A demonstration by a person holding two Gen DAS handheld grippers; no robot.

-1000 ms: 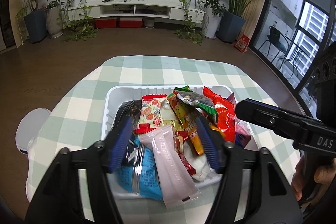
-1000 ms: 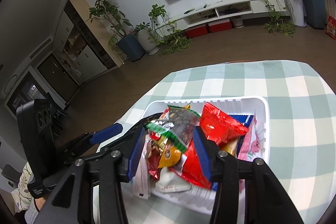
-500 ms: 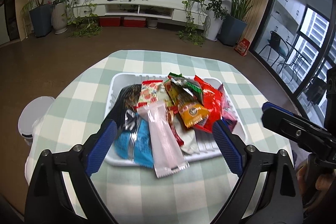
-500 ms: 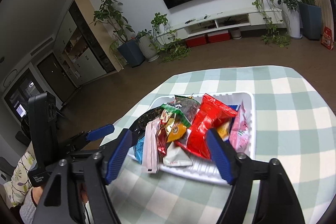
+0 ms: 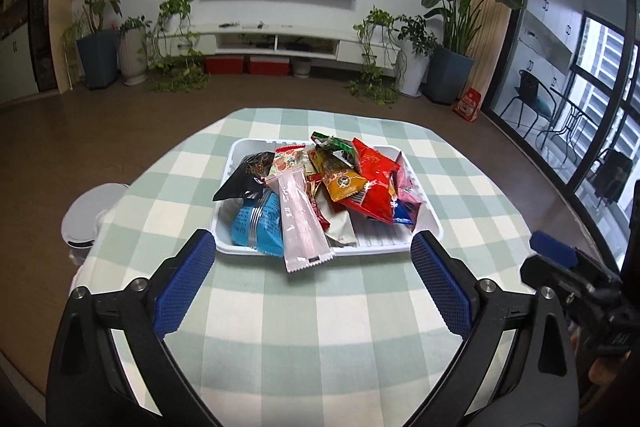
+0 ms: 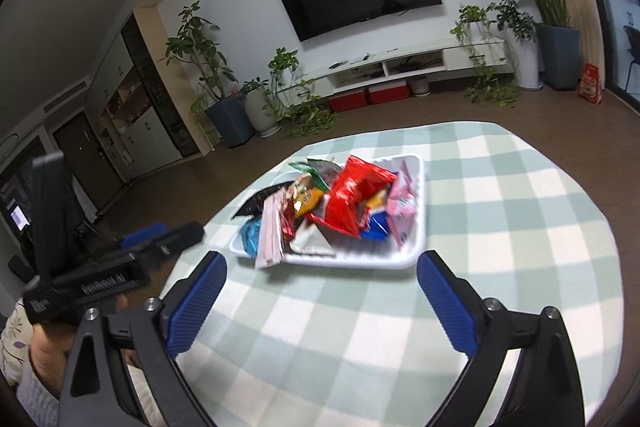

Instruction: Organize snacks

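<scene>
Both grippers, left (image 5: 312, 283) and right (image 6: 322, 297), backed off the white plastic tray (image 5: 430, 223), jaws just opened wide, empty. Crinkly foil snack packets (image 5: 372, 183) looked light, slippery; pinch a sealed edge.

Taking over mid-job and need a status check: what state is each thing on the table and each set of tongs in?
Left tongs: open, just widened, nothing between them.
Right tongs: open, just widened, nothing between them.
White tray: flat on the checked tablecloth, heaped with packets.
Pale pink packet: overhanging the tray's near rim.
Red packet: lying atop the heap.
</scene>
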